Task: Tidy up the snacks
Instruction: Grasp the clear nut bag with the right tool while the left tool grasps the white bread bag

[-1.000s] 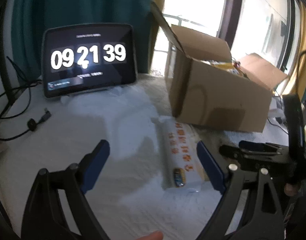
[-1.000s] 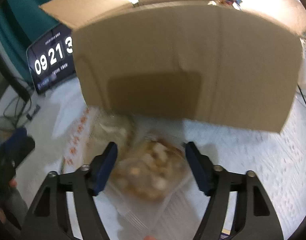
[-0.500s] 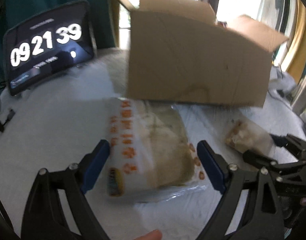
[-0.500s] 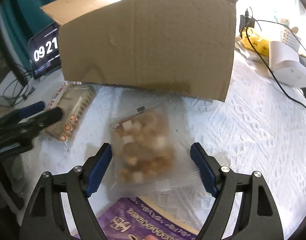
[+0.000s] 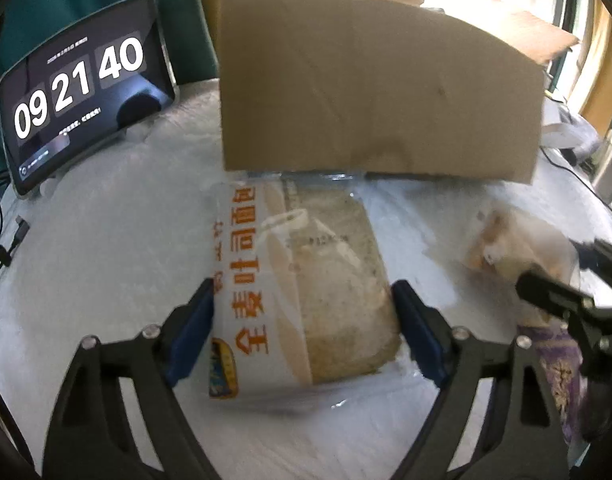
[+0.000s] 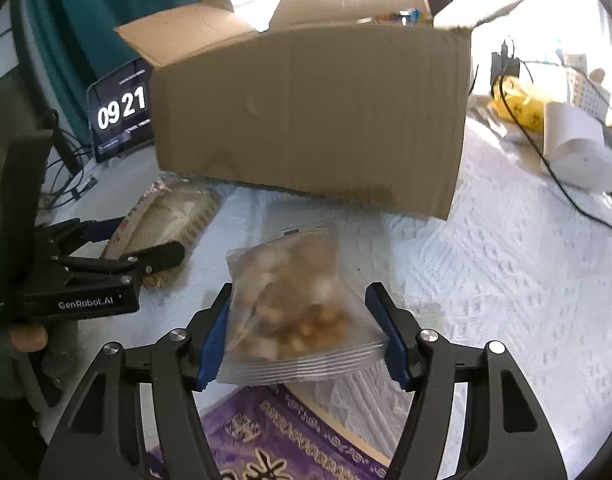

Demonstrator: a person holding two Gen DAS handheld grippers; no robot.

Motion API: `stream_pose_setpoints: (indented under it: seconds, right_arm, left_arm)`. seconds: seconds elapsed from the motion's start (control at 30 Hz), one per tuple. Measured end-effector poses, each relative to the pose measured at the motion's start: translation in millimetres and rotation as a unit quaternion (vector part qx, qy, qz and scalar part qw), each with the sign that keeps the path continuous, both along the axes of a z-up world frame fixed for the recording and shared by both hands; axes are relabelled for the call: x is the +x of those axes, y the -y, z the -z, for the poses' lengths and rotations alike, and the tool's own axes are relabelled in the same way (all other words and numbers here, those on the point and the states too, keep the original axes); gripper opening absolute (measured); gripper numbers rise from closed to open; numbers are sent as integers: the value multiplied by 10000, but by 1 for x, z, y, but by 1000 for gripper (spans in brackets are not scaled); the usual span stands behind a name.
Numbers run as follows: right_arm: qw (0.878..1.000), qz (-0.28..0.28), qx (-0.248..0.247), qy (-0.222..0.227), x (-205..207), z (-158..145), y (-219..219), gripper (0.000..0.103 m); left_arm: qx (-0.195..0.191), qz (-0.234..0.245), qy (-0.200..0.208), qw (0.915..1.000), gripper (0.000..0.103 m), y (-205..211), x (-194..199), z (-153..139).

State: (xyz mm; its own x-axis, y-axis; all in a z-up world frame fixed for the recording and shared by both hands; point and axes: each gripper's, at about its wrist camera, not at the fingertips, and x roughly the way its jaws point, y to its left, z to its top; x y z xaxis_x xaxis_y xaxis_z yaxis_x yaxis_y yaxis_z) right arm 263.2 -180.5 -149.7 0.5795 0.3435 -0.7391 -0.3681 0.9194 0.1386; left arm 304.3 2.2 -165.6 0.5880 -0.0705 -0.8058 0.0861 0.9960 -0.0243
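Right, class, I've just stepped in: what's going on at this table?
A person is sorting snacks with two handheld grippers. The left gripper has just been closing around a packaged bread loaf; the right gripper has been closing around a clear zip bag of snacks. Both packs lie on the white cloth before an open cardboard box.

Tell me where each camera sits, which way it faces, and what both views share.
Left wrist: rides the left gripper, angled down at the bread bag between its jaws; the right gripper shows at the right edge.
Right wrist: rides the right gripper, angled down at the zip bag of snacks between its jaws; the left gripper and a fingertip show at left.
Shared: cardboard box, clock tablet, both bags.
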Motion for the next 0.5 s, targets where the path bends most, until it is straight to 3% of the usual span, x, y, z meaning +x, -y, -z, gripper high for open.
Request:
stream_pose_setpoints:
  seconds: [0.2, 0.5]
  right_arm:
    - [9998, 23, 161, 124, -14, -18, 24, 68]
    - [9982, 26, 320, 508, -22, -59, 33, 68]
  left_arm:
    - [-482, 57, 48, 9988, 85, -2, -34, -8]
    - [-509, -107, 737, 9959, 85, -14, -68, -64]
